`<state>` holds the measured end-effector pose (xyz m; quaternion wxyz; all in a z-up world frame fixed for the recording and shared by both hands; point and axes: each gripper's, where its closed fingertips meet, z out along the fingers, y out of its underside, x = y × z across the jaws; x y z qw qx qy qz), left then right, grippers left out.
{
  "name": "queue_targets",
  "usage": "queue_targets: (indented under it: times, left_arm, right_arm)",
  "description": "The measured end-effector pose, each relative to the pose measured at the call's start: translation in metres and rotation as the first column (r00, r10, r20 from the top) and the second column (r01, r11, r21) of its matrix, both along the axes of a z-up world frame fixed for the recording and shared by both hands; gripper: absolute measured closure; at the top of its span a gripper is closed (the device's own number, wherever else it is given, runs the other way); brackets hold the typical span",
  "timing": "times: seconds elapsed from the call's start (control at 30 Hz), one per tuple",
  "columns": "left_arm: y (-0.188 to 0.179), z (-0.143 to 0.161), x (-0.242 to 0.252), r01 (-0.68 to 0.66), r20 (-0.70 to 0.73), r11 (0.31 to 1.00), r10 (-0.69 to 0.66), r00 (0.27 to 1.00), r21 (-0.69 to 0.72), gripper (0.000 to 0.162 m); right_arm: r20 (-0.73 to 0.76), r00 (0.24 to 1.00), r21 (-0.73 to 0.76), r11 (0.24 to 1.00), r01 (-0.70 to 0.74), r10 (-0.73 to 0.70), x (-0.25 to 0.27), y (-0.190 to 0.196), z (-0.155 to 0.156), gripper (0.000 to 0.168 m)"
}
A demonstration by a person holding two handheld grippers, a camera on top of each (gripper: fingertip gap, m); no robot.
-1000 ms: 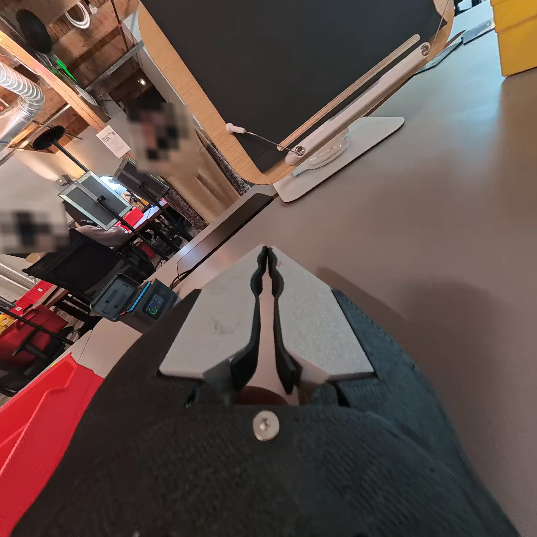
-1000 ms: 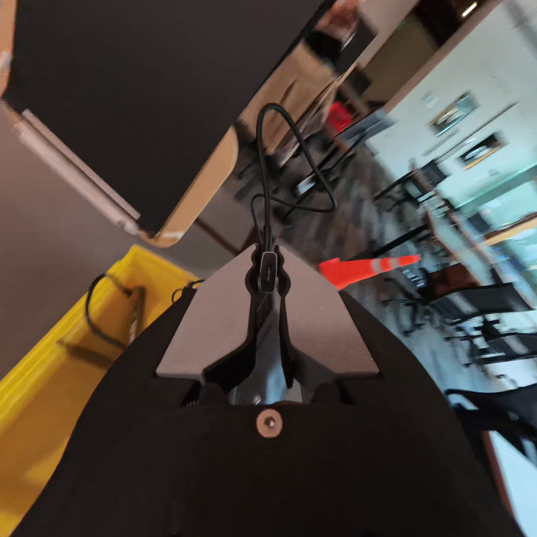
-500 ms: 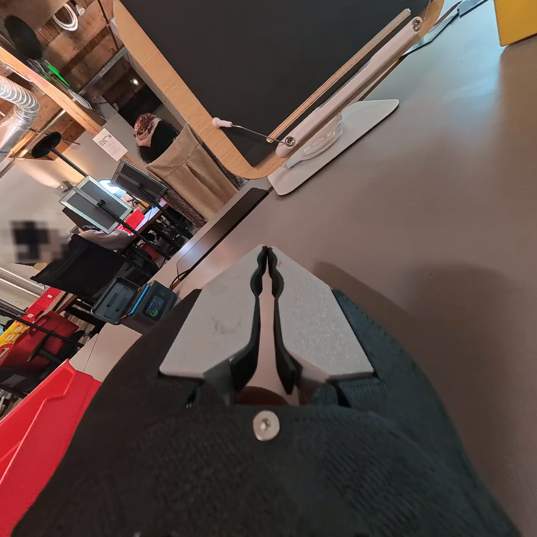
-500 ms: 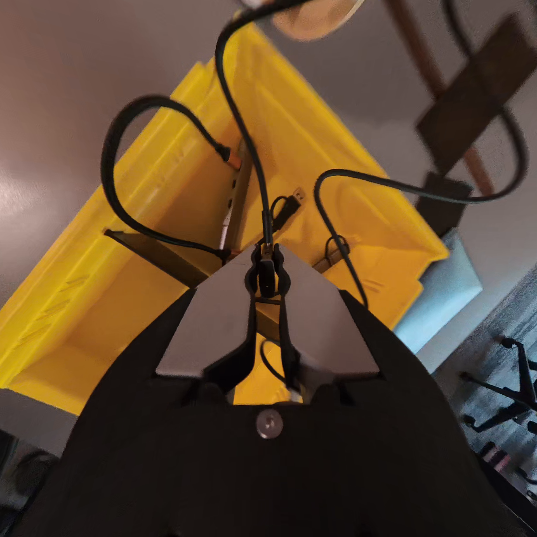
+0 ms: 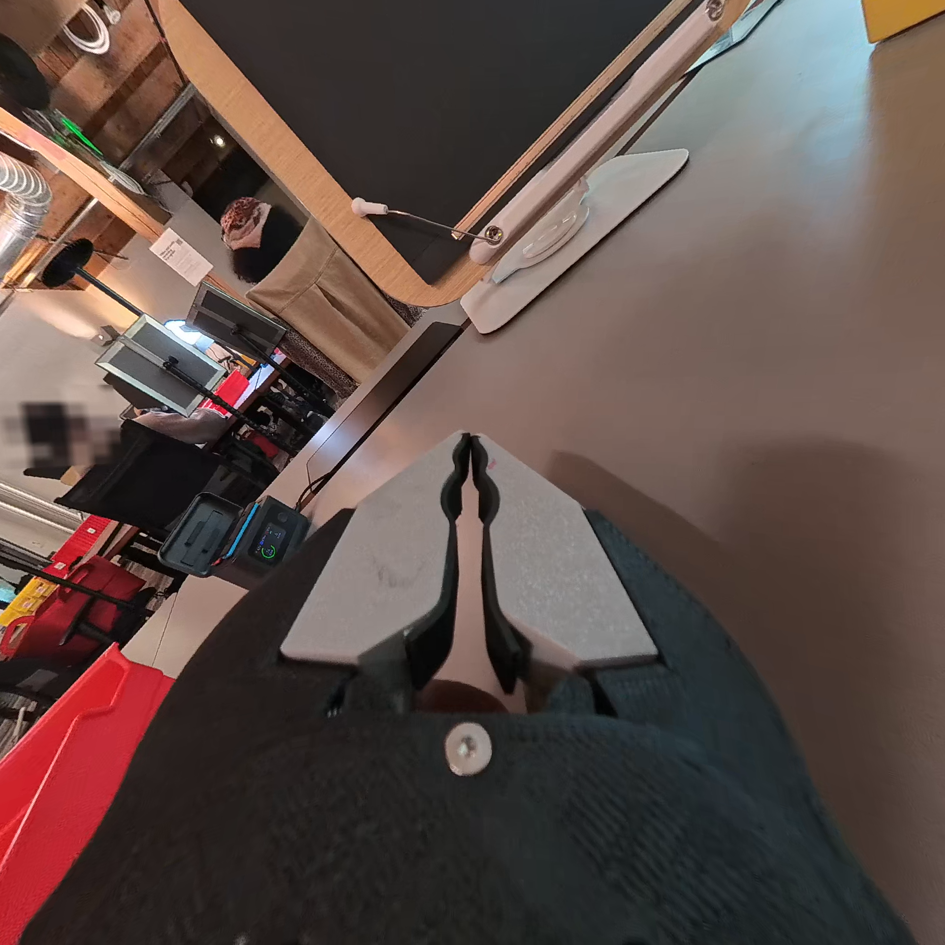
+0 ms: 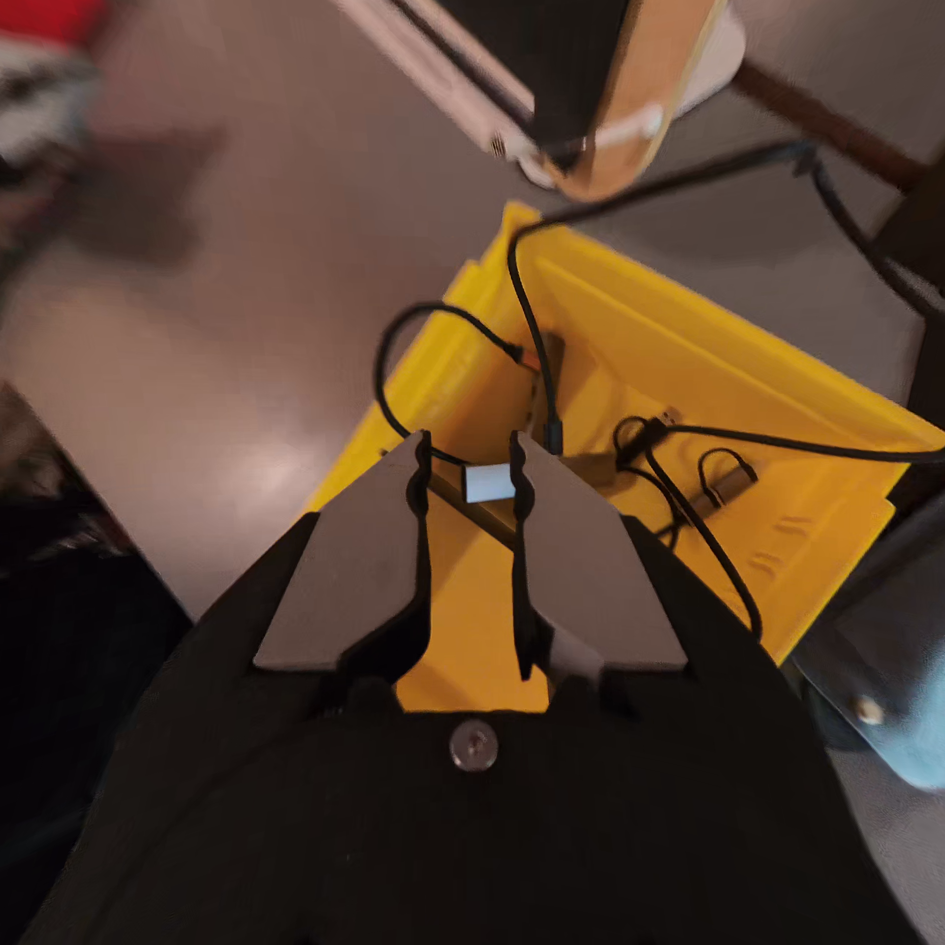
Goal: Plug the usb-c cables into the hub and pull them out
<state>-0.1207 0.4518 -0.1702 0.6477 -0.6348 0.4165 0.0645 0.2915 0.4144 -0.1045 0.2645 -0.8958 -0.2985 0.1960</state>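
Note:
In the right wrist view, my right gripper (image 6: 469, 445) is open above a yellow bin (image 6: 716, 358). A black cable plug (image 6: 554, 434) hangs just outside the right fingertip (image 6: 517, 450), free of both pads. Its cable runs up over the bin's rim. A grey hub (image 6: 546, 368) stands in the bin with an orange-tipped plug (image 6: 526, 358) at it. A light grey block end (image 6: 488, 483) lies far below, between the fingers. In the left wrist view, my left gripper (image 5: 470, 441) is shut with nothing in it, low over the brown table (image 5: 716, 409).
More black cables and a small adapter (image 6: 731, 486) lie in the bin. A dark board on a white stand (image 5: 578, 225) stands at the table's far side. A red bin (image 5: 66, 767) and a black power unit (image 5: 245, 537) are at the left. The grippers' ends are close to 45 centimeters from one another.
My right gripper swung from facing the room to above the yellow bin with the black plug pinched, then opened and let it go. The left gripper stayed shut and hardly moved.

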Motion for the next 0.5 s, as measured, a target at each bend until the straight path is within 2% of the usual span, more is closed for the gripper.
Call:
queue_targets:
  times: [0.07, 0.17, 0.23, 0.33, 0.4, 0.5]
  left_arm:
    - [0.0, 0.0, 0.0, 0.0, -0.002, 1.0, 0.0, 1.0, 0.0, 0.162]
    - [0.001, 0.002, -0.002, -0.007, 0.026, 1.0, 0.007, 1.0, -0.008, 0.162]
    - [0.002, 0.005, -0.004, -0.011, 0.052, 1.0, 0.012, 0.999, -0.01, 0.162]
    - [0.002, 0.006, -0.005, -0.019, 0.057, 1.0, 0.019, 0.998, -0.002, 0.162]
    - [0.001, 0.005, -0.005, -0.02, 0.044, 1.0, 0.02, 0.999, 0.006, 0.162]
    - [0.002, 0.005, -0.006, -0.033, 0.029, 0.999, 0.032, 0.999, 0.021, 0.162]
  right_arm:
    - [-0.177, 0.984, 0.037, 0.999, 0.033, -0.026, -0.005, -0.002, 0.031, 0.136]
    - [-0.411, 0.911, 0.116, 0.991, 0.072, -0.018, -0.018, -0.007, 0.081, 0.133]
    - [-0.465, 0.885, 0.193, 0.976, 0.1, 0.001, -0.033, -0.013, 0.102, 0.129]
    - [-0.477, 0.876, 0.289, 0.954, 0.08, 0.071, -0.08, -0.034, 0.116, 0.117]
    - [-0.489, 0.858, 0.375, 0.926, 0.045, 0.157, -0.126, -0.056, 0.124, 0.12]
    - [-0.554, 0.774, 0.459, 0.888, -0.026, 0.308, -0.202, -0.092, 0.122, 0.127]
